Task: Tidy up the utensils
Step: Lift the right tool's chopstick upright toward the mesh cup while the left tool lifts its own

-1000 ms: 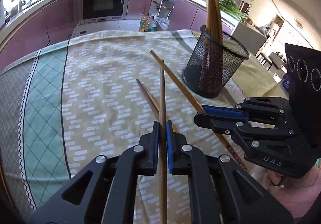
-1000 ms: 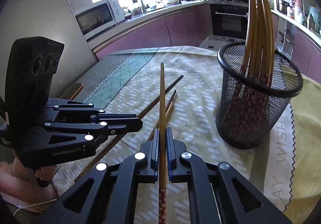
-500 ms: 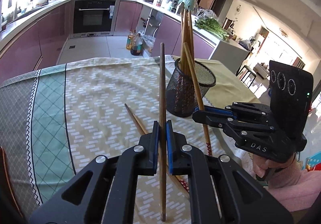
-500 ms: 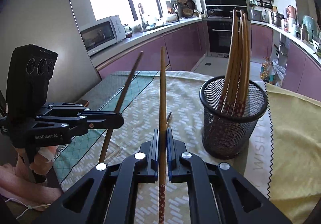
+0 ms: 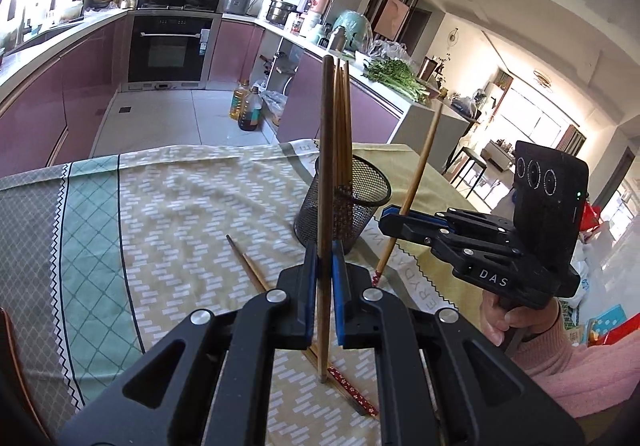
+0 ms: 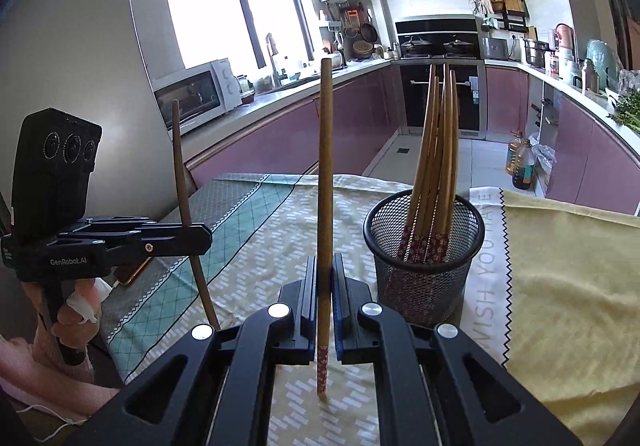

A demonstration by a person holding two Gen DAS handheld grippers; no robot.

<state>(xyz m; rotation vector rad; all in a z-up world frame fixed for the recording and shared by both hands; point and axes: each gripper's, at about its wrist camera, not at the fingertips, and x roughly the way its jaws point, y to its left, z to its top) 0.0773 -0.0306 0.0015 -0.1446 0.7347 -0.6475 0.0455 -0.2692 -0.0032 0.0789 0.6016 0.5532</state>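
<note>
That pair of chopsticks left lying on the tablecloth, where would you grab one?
Take a lying chopstick near mid-length from above, pads either side of the thin shaft. It lies flat on the tablecloth, so only its long sides offer a grip. The pair lies close together, so separating one looks fiddly.

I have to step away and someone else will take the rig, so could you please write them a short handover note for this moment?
Left gripper: shut on a dark chopstick, held upright above the table.
Right gripper: shut on a lighter chopstick, patterned end down, also upright and off the cloth.
Mesh cup: stands on the tablecloth, ahead and to the right of the right gripper, with several chopsticks already in it.
Left to do: drop both held chopsticks into the cup, then collect the loose chopsticks that lie on the cloth under the left gripper.
</note>
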